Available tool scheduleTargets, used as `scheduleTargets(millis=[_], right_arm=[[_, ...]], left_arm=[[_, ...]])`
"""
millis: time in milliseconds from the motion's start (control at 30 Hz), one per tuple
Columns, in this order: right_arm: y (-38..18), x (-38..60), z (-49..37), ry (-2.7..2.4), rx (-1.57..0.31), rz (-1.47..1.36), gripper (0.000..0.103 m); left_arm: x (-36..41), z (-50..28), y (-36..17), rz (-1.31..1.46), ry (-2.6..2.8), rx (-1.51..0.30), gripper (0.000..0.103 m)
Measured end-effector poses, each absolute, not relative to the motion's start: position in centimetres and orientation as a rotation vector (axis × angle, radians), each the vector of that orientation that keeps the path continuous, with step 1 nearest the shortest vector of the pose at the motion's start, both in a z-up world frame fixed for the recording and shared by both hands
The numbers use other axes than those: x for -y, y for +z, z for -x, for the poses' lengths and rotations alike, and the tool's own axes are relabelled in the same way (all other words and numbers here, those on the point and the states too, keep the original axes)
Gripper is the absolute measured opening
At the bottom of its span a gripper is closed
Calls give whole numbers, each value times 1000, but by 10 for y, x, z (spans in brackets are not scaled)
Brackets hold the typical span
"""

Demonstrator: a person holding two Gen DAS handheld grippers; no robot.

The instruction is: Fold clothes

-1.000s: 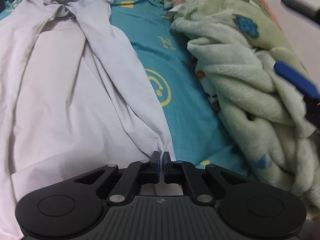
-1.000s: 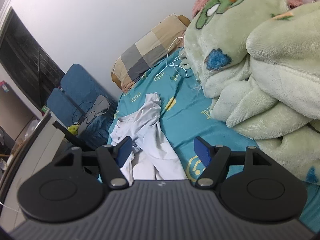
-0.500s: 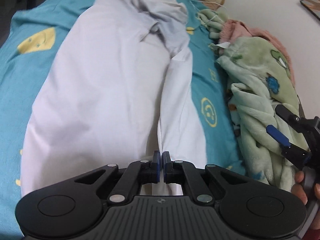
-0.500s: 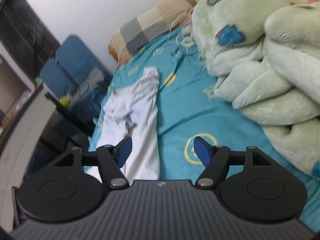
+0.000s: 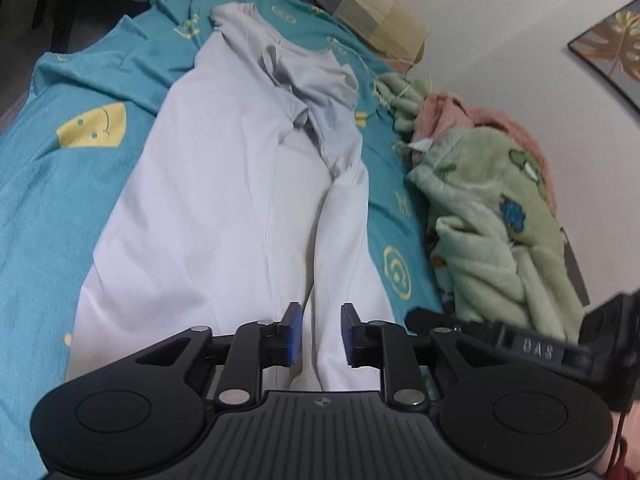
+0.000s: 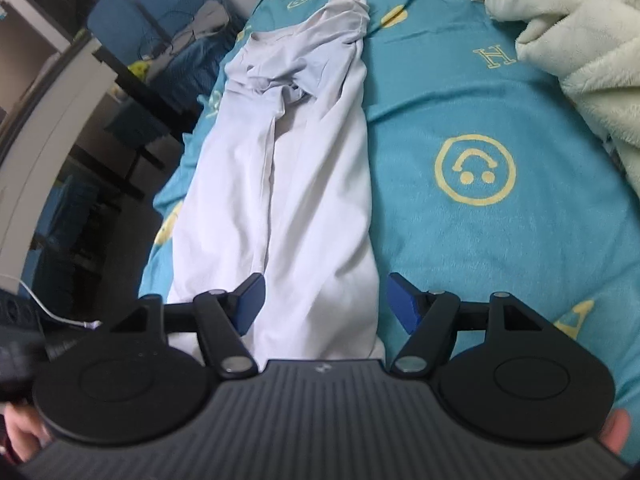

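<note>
Teal bedding with yellow smiley prints covers the bed (image 5: 52, 200) you are working over, and a white garment (image 5: 208, 216) lies stretched along it, running from near your grippers toward the far end. Its far part is bunched and creased, with a greyer fold lying across it; its near part is smoother, split by a long lengthwise crease.

Your left gripper (image 5: 319, 335) hangs over the near end of the garment with its jaws a narrow way apart and nothing between the blue pads; a ridge of white cloth shows through the gap. Your right gripper (image 6: 325, 304) is also over the near end, jaws spread wide, straddling the right half of the cloth without gripping it. In the left wrist view its black arm reaches in from the right, just beside the left gripper.

On the right of the bed a fluffy green blanket (image 5: 500, 232) is heaped, with pink fabric (image 5: 448, 112) behind it. At the far end sits a checked pillow (image 5: 360, 4). Left of the bed, blue chairs (image 6: 160, 4) stand by a dark desk.
</note>
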State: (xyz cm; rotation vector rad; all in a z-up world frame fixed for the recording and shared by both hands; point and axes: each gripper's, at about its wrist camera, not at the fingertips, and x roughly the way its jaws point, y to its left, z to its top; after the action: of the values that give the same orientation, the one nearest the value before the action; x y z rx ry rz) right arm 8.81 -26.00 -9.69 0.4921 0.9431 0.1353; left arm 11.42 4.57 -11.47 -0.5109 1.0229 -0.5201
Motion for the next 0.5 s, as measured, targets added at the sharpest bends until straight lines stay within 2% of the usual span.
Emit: scheduleTargets(millis=[200, 500], right_arm=[[-88, 250, -87, 124, -912, -461, 69], [-86, 260, -93, 69, -855, -500, 69]], left_arm=[[-43, -167, -115, 604, -463, -1016, 43], [29, -267, -138, 564, -373, -1012, 41]])
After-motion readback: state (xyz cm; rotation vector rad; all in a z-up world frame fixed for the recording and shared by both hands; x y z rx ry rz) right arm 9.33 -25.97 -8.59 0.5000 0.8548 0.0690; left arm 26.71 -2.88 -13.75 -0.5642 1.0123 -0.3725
